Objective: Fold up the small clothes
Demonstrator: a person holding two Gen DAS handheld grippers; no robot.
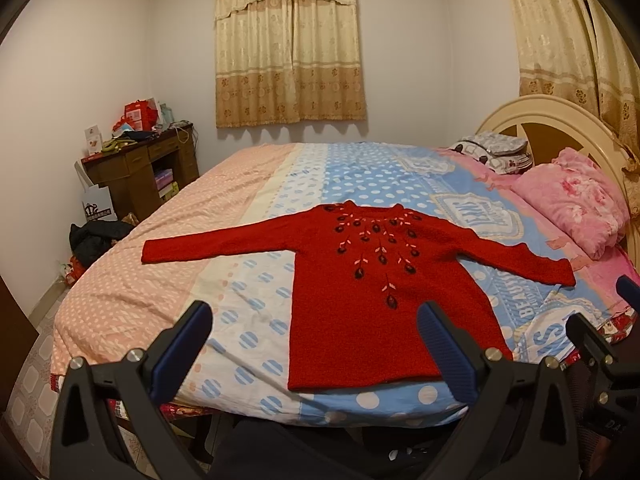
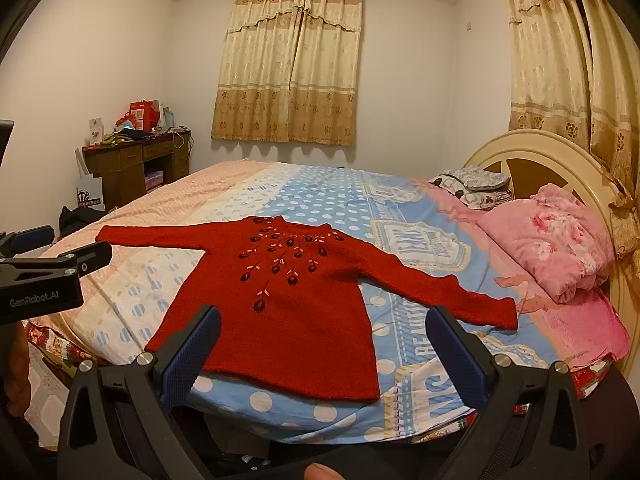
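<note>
The red sweater [image 1: 360, 280] lies flat on its back, both sleeves spread wide, hem toward the camera, embroidered neckline pointing to 12 o'clock. It sits on the near half of the bedspread [image 1: 256, 208], over the blue dotted stripe. The hem runs right along the near edge of the bed.

The left gripper [image 1: 316, 356] hovers short of that hem, its 2 blue-padded fingers spread wide and holding nothing. The right gripper [image 2: 324, 360] hangs the same way in its own view, jaws wide apart and empty, with the sweater's lower body between the pads from the camera's angle. No contact with the cloth from either one.

Out at 3 o'clock, a pink pillow [image 1: 576, 208] rests against the cream headboard [image 1: 560, 120]. At 9 o'clock stands a cluttered wooden desk [image 1: 140, 168]. Dead ahead at 12, beige curtains [image 1: 290, 48] hang closed.
</note>
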